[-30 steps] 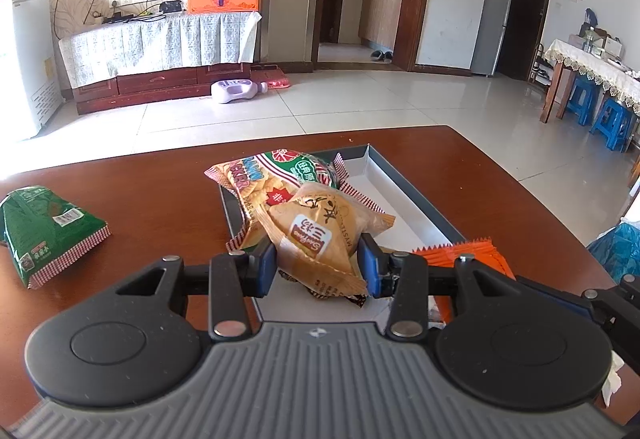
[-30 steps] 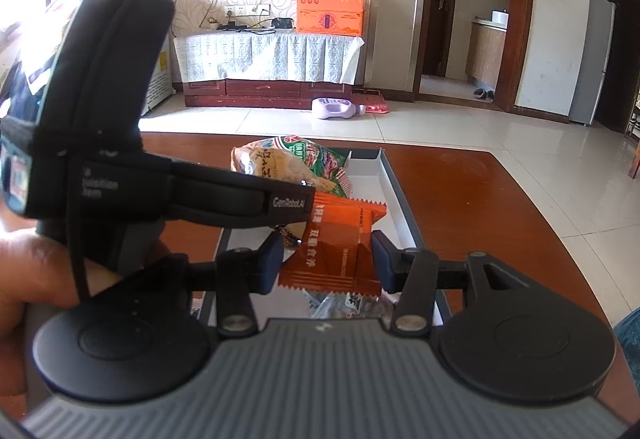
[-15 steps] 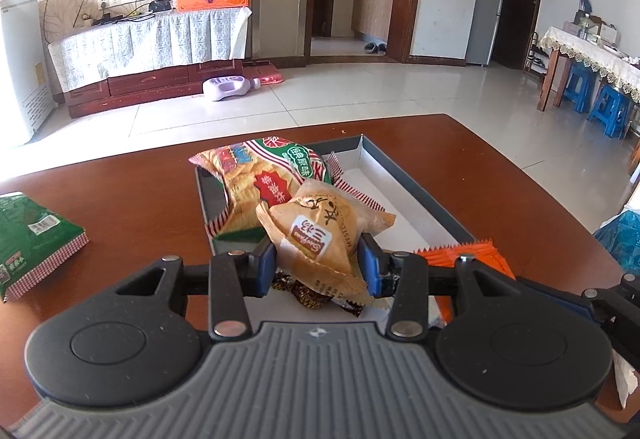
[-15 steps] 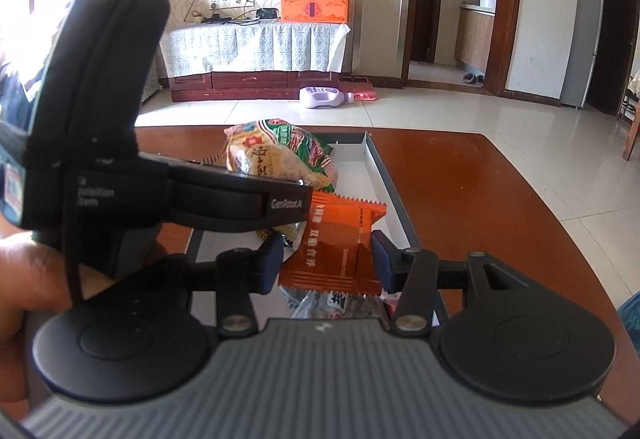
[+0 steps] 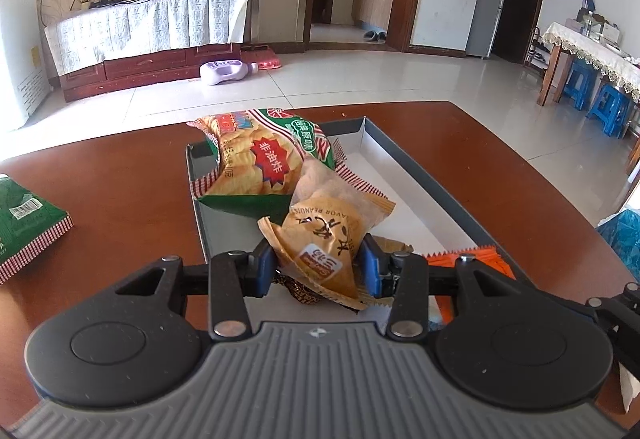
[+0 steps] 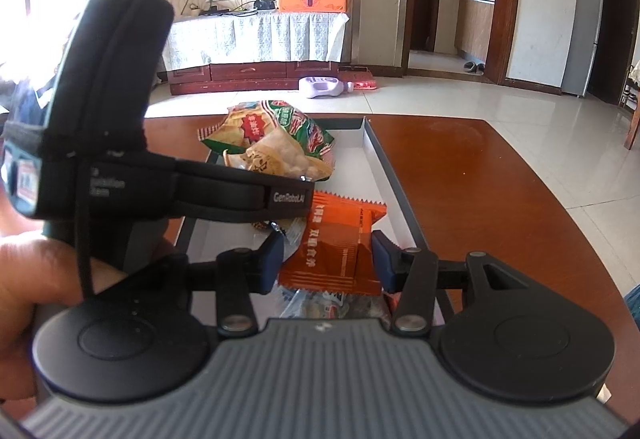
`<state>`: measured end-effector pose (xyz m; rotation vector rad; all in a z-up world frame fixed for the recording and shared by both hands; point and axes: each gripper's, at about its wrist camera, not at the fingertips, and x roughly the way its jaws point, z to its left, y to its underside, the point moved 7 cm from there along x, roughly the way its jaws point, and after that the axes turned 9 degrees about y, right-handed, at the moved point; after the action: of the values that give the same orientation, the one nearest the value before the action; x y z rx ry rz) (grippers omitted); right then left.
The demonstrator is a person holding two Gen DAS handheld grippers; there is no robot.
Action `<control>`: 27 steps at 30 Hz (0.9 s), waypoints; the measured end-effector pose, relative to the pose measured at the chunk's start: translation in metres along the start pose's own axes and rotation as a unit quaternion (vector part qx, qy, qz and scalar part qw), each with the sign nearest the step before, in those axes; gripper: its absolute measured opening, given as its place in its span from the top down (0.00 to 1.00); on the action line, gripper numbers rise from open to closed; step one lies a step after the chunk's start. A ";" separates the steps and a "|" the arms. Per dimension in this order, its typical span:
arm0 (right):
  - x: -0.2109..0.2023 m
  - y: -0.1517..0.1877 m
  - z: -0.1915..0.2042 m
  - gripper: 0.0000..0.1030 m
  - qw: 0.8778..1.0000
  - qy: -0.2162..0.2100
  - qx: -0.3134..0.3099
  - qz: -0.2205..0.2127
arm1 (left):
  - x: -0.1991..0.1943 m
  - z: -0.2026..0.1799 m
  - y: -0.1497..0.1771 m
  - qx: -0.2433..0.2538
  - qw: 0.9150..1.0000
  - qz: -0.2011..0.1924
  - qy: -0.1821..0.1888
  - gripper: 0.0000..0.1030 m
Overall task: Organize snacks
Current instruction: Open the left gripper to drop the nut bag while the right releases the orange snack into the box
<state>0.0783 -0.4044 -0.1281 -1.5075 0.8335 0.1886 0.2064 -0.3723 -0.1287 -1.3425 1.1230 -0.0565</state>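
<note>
1. My left gripper (image 5: 318, 267) clamps its blue pads on a tan plastic peanut snack packet (image 5: 326, 239), held over the near end of the shallow grey rectangular tray (image 5: 420, 169)
2. My right gripper (image 6: 328, 259) grips a flat orange foil snack packet (image 6: 340, 243) above the same tray
3. A puffy green-and-yellow crisp bag (image 5: 264, 155) lies at the tray's far end on the reddish-brown wooden table (image 5: 500, 179)
4. A green snack bag (image 5: 24, 223) rests on the table, well left of the tray

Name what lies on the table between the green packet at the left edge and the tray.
Nothing: in the left wrist view, only bare brown table separates the green packet from the tray.
</note>
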 end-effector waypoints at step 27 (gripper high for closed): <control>-0.007 -0.001 0.017 0.38 1.000 -0.005 0.005 -0.006 | -0.052 0.002 0.005 0.036 0.999 -0.024 0.010 0.10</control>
<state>0.0799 -0.3863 -0.1259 -1.5013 0.8166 0.1819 0.1782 -0.3377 -0.1022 -1.3076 1.0948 -0.1441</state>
